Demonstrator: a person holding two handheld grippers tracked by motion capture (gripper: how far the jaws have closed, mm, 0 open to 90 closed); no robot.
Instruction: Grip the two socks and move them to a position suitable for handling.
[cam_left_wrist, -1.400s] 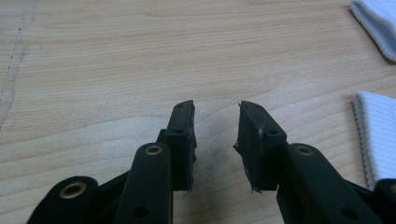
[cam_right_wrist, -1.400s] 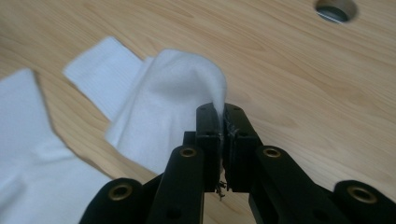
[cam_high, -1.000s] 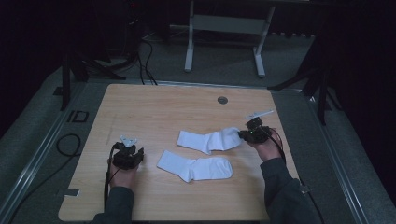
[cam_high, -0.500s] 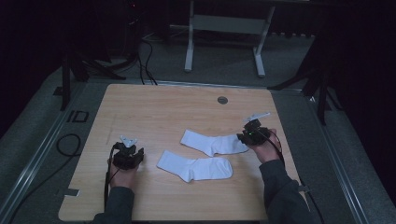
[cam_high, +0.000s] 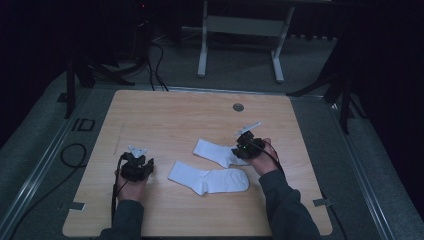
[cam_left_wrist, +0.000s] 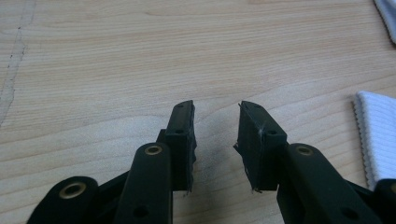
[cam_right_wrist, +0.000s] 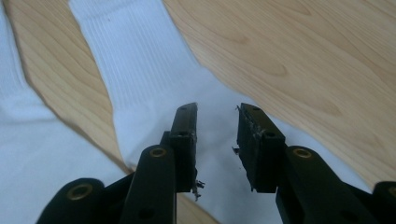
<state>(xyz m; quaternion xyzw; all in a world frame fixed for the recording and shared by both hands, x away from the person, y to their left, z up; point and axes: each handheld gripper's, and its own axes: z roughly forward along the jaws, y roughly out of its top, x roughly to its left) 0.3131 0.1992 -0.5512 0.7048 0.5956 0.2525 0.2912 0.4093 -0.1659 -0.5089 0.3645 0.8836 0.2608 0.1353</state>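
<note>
Two white socks lie flat near the middle of the wooden table (cam_high: 165, 115). The far sock (cam_high: 214, 151) runs left to right, and the near sock (cam_high: 210, 180) lies just in front of it. My right gripper (cam_high: 240, 150) hangs low over the far sock's right end. In the right gripper view its jaws stand open (cam_right_wrist: 215, 116) above the far sock (cam_right_wrist: 149, 79), with the near sock (cam_right_wrist: 28, 140) at the left. My left gripper (cam_high: 140, 165) rests left of the socks, open (cam_left_wrist: 215, 116) over bare wood. The near sock's ribbed cuff (cam_left_wrist: 378, 133) shows at its right edge.
A round grommet hole (cam_high: 238, 107) sits at the table's far middle. Behind the table a white metal frame (cam_high: 240, 27) stands on the floor, and cables (cam_high: 75, 155) trail along the left side. Bare wood stretches over the table's far and left parts.
My right gripper has moved left, from beside the far sock's right end to over it. The left gripper has stayed put.
</note>
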